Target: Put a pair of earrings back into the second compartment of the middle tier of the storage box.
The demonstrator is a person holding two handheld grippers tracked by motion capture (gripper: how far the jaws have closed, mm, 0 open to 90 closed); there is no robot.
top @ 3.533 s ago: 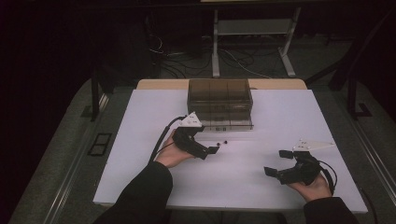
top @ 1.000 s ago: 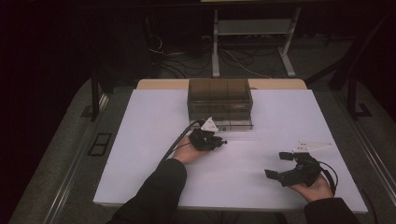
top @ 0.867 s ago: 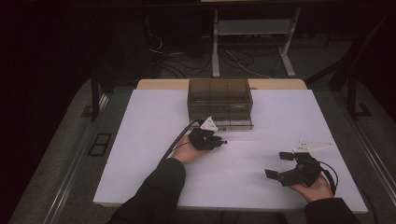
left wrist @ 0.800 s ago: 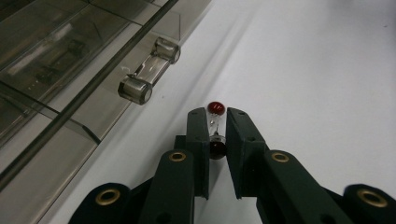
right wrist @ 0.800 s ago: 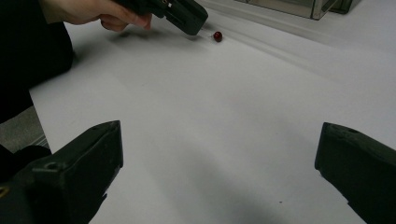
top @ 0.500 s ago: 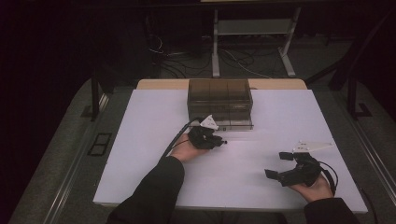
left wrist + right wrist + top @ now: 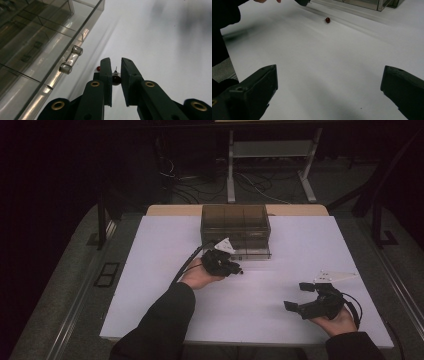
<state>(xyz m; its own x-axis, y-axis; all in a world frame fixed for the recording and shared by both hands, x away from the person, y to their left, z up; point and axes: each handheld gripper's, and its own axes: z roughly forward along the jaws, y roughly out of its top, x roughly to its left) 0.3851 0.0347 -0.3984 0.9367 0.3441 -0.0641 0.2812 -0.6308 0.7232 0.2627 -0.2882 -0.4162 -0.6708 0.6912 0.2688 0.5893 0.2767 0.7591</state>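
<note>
My left gripper (image 7: 115, 61) is shut on a small dark red bead-like part (image 7: 115, 78) with a thin wire lead sticking out past the jaws. It hangs just above the white table, close to the front of a smoky clear drawer box (image 7: 235, 222). The box's clear bar handle (image 7: 70, 59) is to the left of the jaws. A second small red part (image 7: 98, 68) lies on the table beside the jaws, the same red part (image 7: 327, 20) far ahead in the right gripper view. My right gripper (image 7: 329, 68) rests open near the table's front right, nothing between its jaws.
The white table top (image 7: 165, 270) reaches well to the left and right of the box. In the high view the left gripper (image 7: 236, 269) sits mid-table and the right gripper (image 7: 298, 296) at the front right. A metal stand (image 7: 270, 150) is behind the table.
The left hand has shifted right toward the box front and lifted slightly off the table with the red part in its jaws. The right hand has stayed put.
</note>
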